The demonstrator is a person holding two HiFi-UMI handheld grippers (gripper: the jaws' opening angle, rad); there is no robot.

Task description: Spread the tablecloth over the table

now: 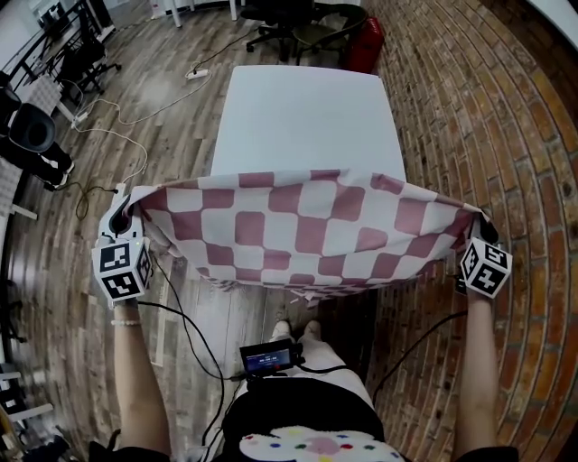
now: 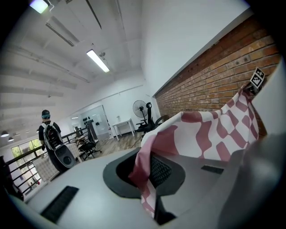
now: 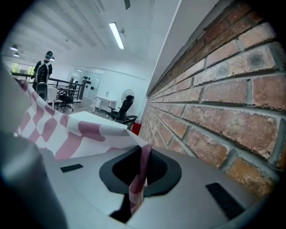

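Office, swivel chairs (image 1: 293,32), desks (image 2: 121,126), brick wall (image 3: 214,89)

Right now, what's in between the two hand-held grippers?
The checked tablecloth stretches between the left hand-held gripper and the right hand-held gripper, each clamped on a corner. The head view shows it.

A black office chair (image 1: 291,22) stands near a brick wall (image 1: 470,117)

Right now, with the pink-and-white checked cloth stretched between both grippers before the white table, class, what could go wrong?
1. The left gripper and right gripper each pinch only a thin corner of the pink-and-white checked tablecloth; a hard tug might pull one free.
2. The cloth's lower edge hangs loose in front of the white rectangular table; it may catch on the rim or bunch instead of sliding across.
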